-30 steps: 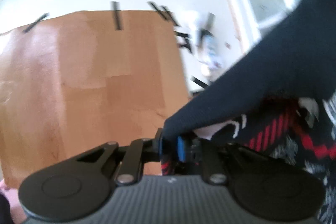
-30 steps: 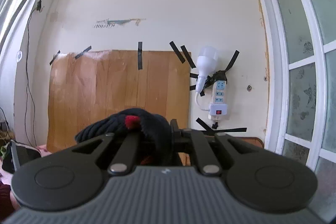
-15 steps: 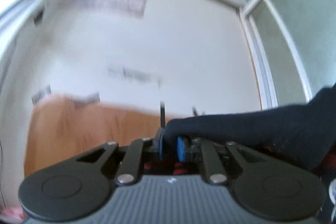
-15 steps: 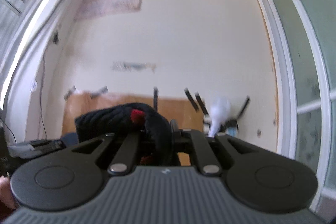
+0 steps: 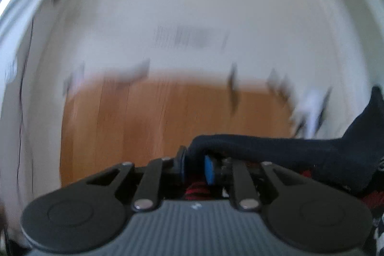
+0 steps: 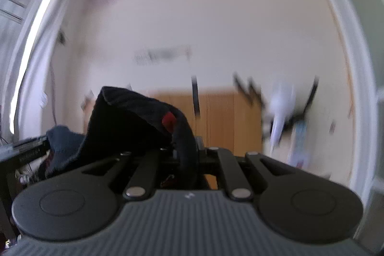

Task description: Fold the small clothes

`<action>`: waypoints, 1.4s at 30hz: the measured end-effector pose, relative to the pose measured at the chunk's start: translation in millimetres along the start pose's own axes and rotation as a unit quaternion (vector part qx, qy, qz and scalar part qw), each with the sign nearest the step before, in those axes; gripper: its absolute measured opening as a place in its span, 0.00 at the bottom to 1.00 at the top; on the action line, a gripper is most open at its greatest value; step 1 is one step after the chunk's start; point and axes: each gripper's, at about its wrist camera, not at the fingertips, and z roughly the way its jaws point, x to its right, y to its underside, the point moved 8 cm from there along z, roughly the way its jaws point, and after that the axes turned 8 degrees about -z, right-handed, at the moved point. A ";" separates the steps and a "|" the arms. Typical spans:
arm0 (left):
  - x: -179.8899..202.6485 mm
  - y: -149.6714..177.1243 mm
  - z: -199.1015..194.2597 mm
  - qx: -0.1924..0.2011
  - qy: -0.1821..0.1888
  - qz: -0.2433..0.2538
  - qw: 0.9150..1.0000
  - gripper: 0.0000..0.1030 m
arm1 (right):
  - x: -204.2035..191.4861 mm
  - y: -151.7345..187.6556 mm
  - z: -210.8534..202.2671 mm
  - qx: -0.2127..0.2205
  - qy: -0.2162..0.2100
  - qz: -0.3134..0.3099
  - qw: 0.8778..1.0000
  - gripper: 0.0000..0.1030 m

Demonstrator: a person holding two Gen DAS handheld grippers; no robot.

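While your left gripper [image 5: 194, 166] begins to spread, a dark knit garment [image 5: 276, 148] edge sits between its 2 blue pads [image 5: 210, 169]. Your right gripper [image 6: 189, 155] pinches the garment's other end. Beyond: wooden board [image 5: 156, 126], white wall [image 6: 228, 16].

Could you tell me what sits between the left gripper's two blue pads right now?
A dark navy fold of the garment lies between the opening left gripper pads, seen in the left wrist view.

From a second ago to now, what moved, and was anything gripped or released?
Both views tilted up from the wooden board toward the wall, lifting the dark sweater. The left gripper is opening, fabric still between its pads. The right gripper stays shut on the sweater. Nothing released.
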 end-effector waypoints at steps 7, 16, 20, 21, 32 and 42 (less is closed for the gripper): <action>-28.9 184.4 53.7 -0.240 -0.042 0.023 0.970 0.21 | 29.2 220.1 135.5 -0.269 0.071 0.054 0.959 0.30; 14.4 231.8 23.3 -0.246 0.054 0.088 0.964 0.48 | -9.6 286.0 17.2 -0.336 -0.023 0.051 0.940 0.56; 23.4 252.7 34.8 -0.286 0.070 0.093 0.951 0.49 | -51.0 300.3 -4.4 -0.381 -0.084 -0.003 0.921 0.61; 19.7 249.2 36.0 -0.287 0.069 0.083 0.952 0.52 | -59.9 307.1 -7.9 -0.392 -0.092 -0.015 0.915 0.60; -6.9 267.9 45.0 -0.364 0.050 0.016 0.930 0.62 | 39.4 277.4 -9.8 -0.367 0.042 -0.036 0.929 0.09; -13.9 263.5 43.4 -0.352 0.038 -0.002 0.935 0.73 | 175.5 249.6 46.7 -0.328 0.230 0.007 0.916 0.17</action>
